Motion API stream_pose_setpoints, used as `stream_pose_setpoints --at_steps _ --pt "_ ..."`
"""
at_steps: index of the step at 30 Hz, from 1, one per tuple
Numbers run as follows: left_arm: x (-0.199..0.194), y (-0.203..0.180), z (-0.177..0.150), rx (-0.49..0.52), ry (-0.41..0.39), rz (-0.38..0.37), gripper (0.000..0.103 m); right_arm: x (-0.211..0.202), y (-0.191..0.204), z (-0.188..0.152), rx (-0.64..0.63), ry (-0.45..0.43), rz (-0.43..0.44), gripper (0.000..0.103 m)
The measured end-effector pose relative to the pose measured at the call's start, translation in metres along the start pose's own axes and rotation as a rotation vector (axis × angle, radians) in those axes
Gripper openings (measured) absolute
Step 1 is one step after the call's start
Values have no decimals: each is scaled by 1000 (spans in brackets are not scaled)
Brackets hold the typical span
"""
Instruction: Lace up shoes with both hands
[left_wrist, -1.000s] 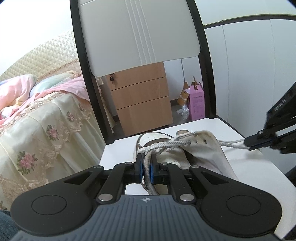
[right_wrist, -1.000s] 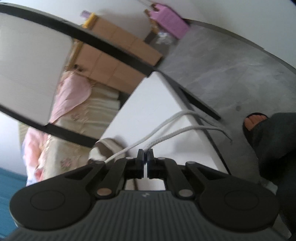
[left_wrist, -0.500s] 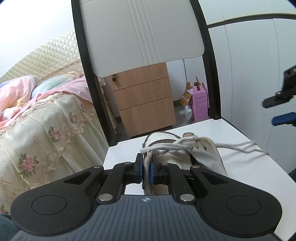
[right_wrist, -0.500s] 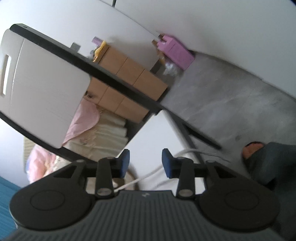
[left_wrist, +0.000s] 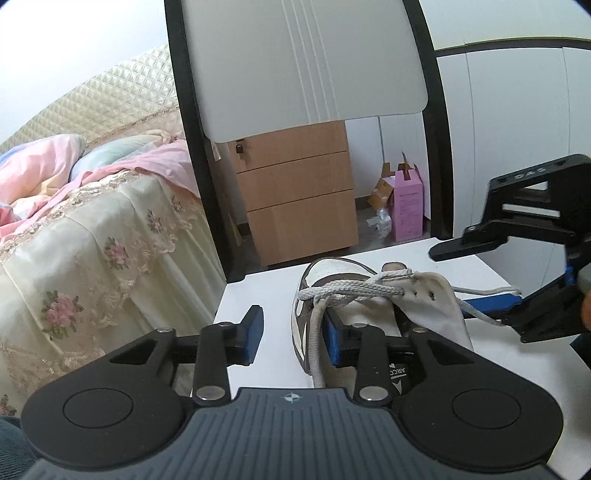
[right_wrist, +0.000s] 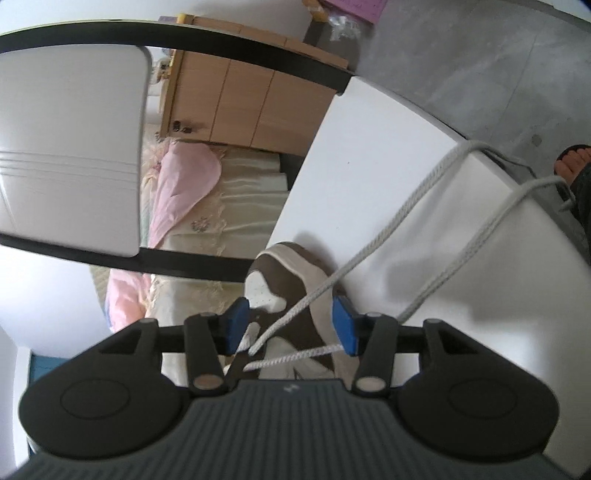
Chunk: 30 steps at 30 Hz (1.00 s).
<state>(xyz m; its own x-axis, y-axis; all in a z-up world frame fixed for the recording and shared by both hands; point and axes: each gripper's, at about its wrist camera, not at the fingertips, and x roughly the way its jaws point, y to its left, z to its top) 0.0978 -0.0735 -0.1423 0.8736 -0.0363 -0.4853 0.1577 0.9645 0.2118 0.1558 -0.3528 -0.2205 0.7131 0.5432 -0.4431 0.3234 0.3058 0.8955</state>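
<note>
A white and brown shoe lies on the white table. Its grey-white lace is crossed over the tongue. My left gripper hangs over the shoe's near side with its jaws opening; one lace strand hangs loose between them, beside the right pad. My right gripper hovers above the shoe, also opening. A lace strand passes between its pads without being pressed. In the left wrist view the right gripper is at the shoe's right.
Two lace ends trail over the table's edge, near a person's sandalled foot. A chair back stands behind the table, with a wooden drawer unit, a pink box and a bed beyond.
Both grippers were shut on lace strands and have opened, letting them go slack. The right gripper moved back in over the shoe after pulling the ends out to the right.
</note>
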Motion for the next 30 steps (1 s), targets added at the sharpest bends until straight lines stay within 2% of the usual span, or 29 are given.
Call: stream_pose_setpoints --at_steps 5,7,11,14,19,24,30 --pt "7 4 -1 -27 40 -8 39 5 3 -1 -41 -81 -48 52" --pt "13 6 -2 -42 69 -8 39 7 2 -1 -54 -113 -76 48" --pt "22 10 -6 -54 101 5 41 6 3 -2 -110 -191 -106 15" --pt "22 9 -7 -41 102 12 41 4 13 -7 -192 -245 -108 3" --pt "23 13 -7 -60 114 1 41 -9 40 -16 -290 -331 -26 4" --pt "24 12 -6 -41 125 5 43 -22 78 -27 -452 -428 -49 3" --pt "24 12 -4 -43 134 5 43 -42 121 -18 -484 -504 20 3"
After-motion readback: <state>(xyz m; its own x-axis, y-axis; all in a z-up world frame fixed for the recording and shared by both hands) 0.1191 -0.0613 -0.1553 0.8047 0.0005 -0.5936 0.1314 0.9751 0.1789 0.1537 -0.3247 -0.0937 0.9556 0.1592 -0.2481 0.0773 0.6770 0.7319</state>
